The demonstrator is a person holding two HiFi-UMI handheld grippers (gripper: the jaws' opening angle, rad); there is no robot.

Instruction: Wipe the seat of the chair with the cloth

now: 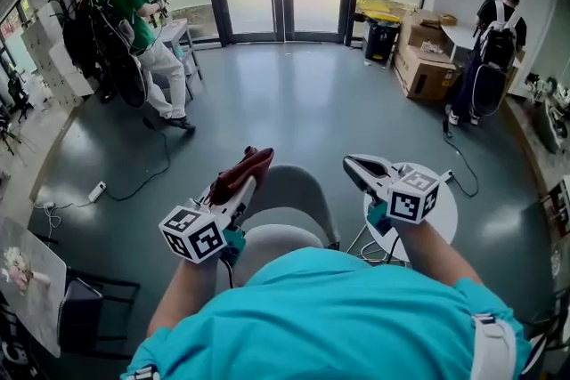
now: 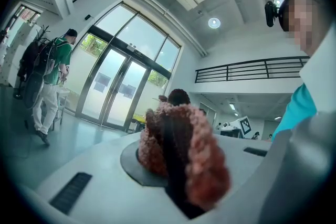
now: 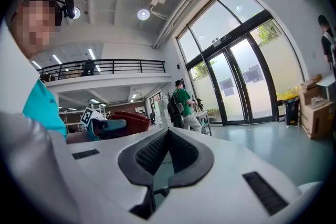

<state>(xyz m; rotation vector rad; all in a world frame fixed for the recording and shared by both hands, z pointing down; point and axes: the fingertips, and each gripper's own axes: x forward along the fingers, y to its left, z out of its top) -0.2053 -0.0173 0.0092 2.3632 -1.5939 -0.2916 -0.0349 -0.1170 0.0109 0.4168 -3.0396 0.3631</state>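
Note:
In the head view a pale grey chair point(image 1: 298, 190) stands right in front of me, its seat point(image 1: 272, 243) partly hidden by my teal shirt. My left gripper point(image 1: 245, 181) is held above the chair's left side, shut on a dark red fluffy cloth point(image 1: 242, 169). In the left gripper view the cloth point(image 2: 181, 155) bunches up between the jaws and hides their tips. My right gripper point(image 1: 350, 163) hovers over the chair's right side. Its jaws meet at the tip with nothing between them point(image 3: 167, 135).
A small round white table point(image 1: 445, 214) stands right of the chair. A cable and a power strip point(image 1: 96, 190) lie on the floor at left. One person with a backpack point(image 1: 134, 22) stands far left, another point(image 1: 494, 40) far right beside cardboard boxes point(image 1: 423, 67).

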